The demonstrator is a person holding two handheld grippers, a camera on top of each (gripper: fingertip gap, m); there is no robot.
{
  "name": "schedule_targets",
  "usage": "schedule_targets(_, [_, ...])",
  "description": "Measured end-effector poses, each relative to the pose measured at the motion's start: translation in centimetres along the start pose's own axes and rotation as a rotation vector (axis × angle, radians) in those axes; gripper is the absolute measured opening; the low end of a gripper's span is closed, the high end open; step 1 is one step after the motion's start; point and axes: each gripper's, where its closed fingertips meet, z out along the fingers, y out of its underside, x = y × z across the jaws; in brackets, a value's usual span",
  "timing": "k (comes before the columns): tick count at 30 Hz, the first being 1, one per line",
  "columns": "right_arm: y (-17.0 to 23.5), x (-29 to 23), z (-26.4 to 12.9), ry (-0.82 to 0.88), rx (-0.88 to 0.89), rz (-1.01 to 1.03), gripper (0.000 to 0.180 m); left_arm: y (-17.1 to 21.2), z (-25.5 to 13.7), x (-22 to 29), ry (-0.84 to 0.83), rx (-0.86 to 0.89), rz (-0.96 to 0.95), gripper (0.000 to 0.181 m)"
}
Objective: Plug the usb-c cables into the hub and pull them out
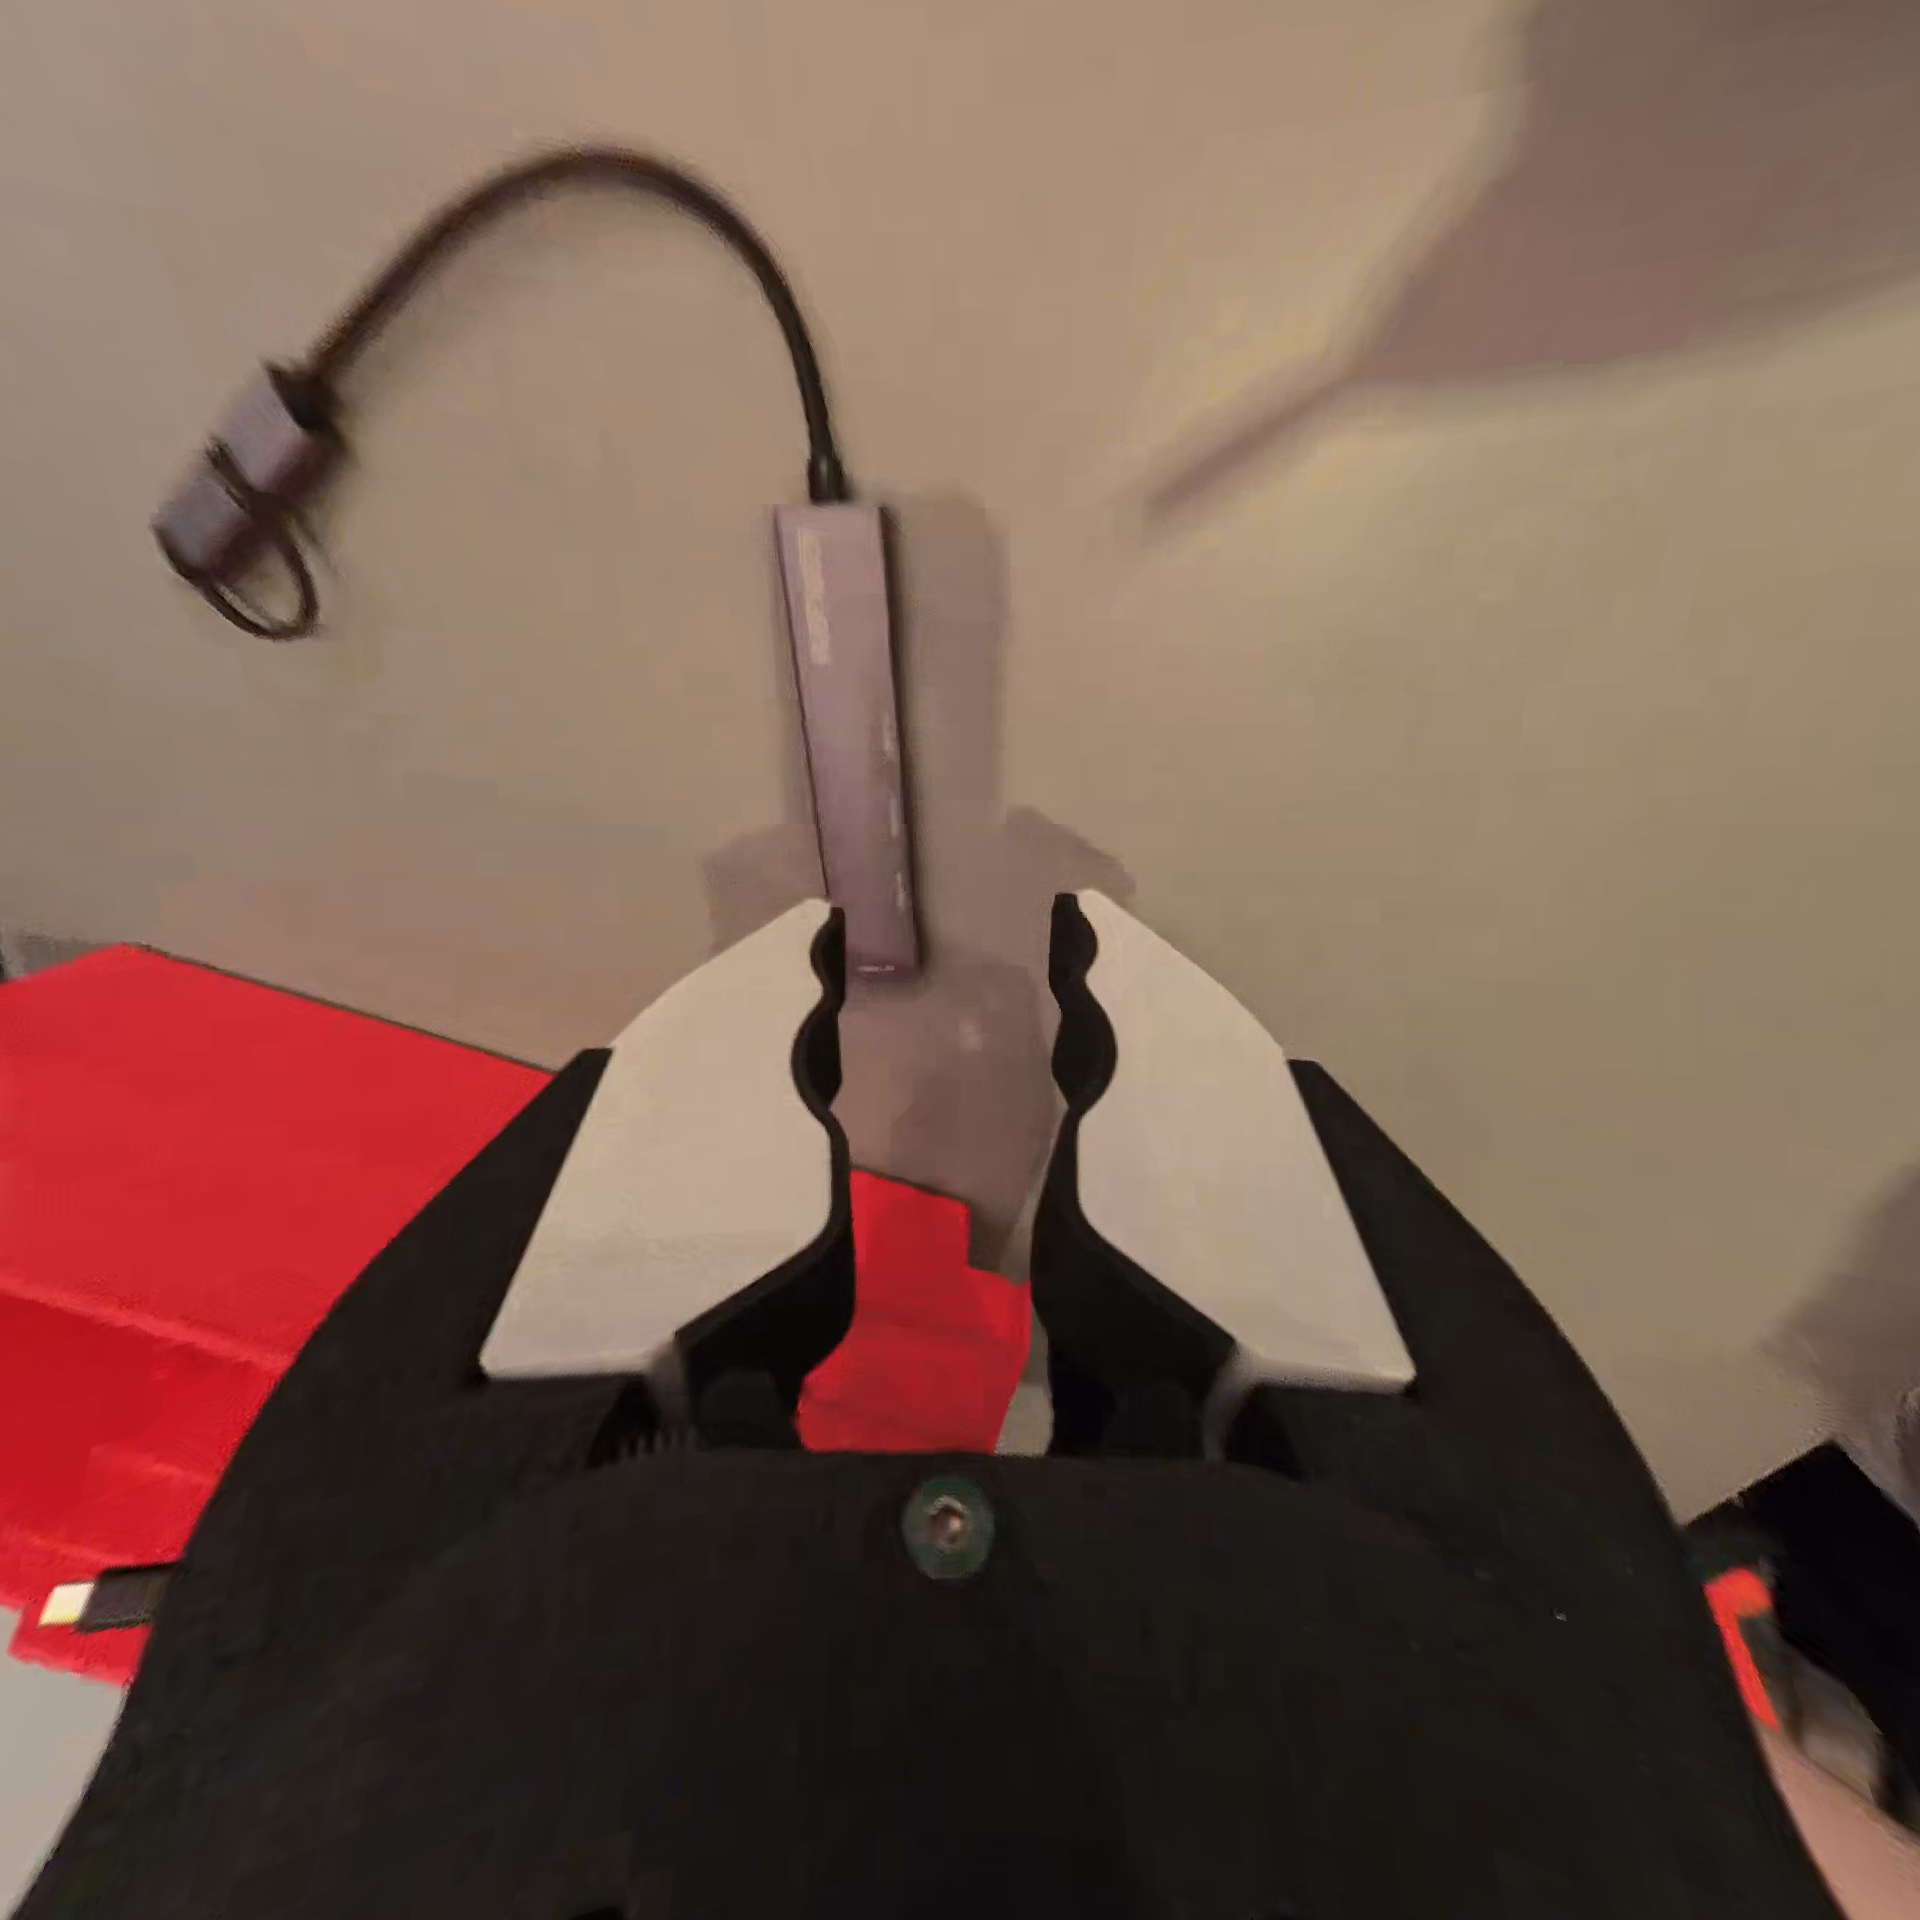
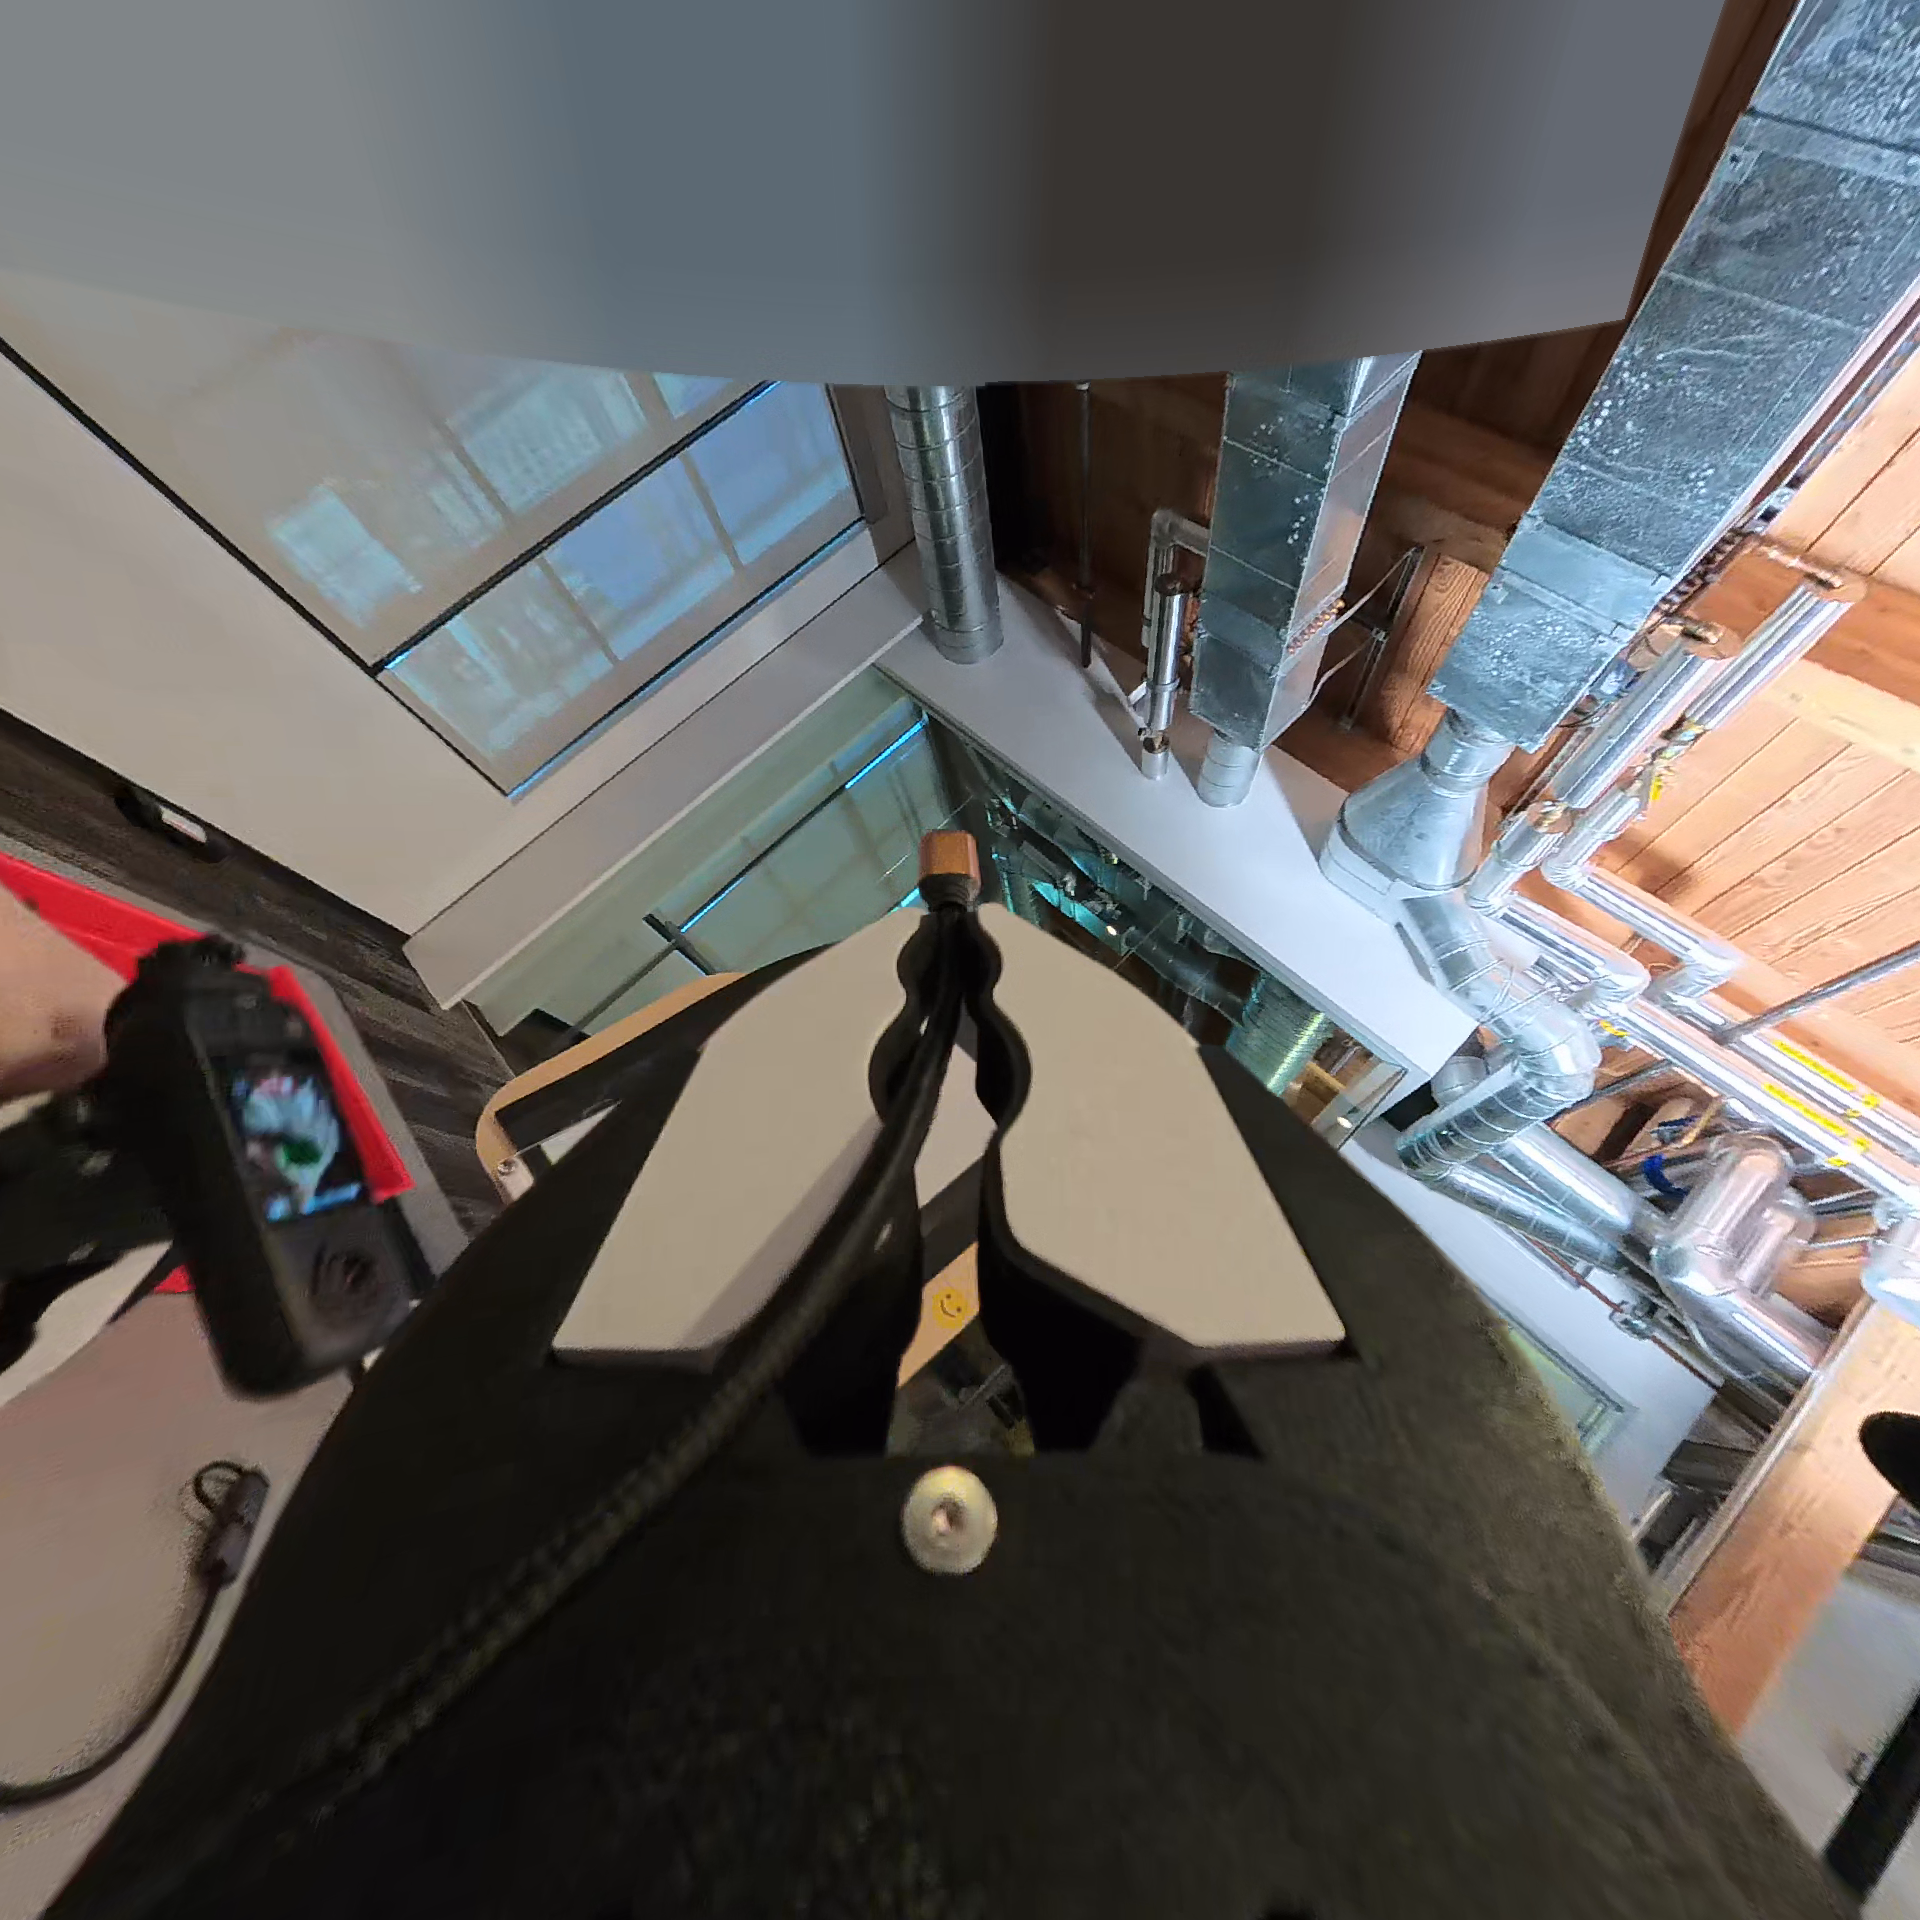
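A slim grey hub lies on the beige table. Its black tail cable curves to a grey plug at the upper left. My left gripper is open, with the hub's near end between the fingertips, close to the left finger. The view is blurred. My right gripper is shut on a black braided usb-c cable. Its copper-coloured plug sticks out past the fingertips and points up and away from the table. The hub is hidden in the right wrist view.
A red box lies at the left, with a small connector by its near edge. In the right wrist view the left gripper's camera unit is at the left. A black cable with a plug lies on the table below it. To reach the grey plug in a straight line is about 15 cm for my left fingers, about 45 cm for my right.
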Motion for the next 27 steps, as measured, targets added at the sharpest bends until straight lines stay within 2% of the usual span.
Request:
schedule_targets(1, [-0.3,0.1,-0.2,0.003,0.007,-0.01,0.004,0.6,1.1,-0.3,-0.001,-0.059,-0.008,0.038])
schedule_targets(5, [-1.3,0.6,-0.9,0.004,0.037,-0.012,0.004,2.3,3.7,-1.7,-0.018,-0.187,-0.034,0.038])
schedule_targets(11, [-0.9,1.7,-1.5,0.025,0.026,0.028,0.005,3.2,5.1,-2.1,-0.012,-0.252,-0.048,0.034])
schedule_targets(27, [-0.7,0.6,-1.2,-0.04,0.034,0.049,0.005,3.1,5.3,-1.7,0.05,-0.214,-0.061,0.026])
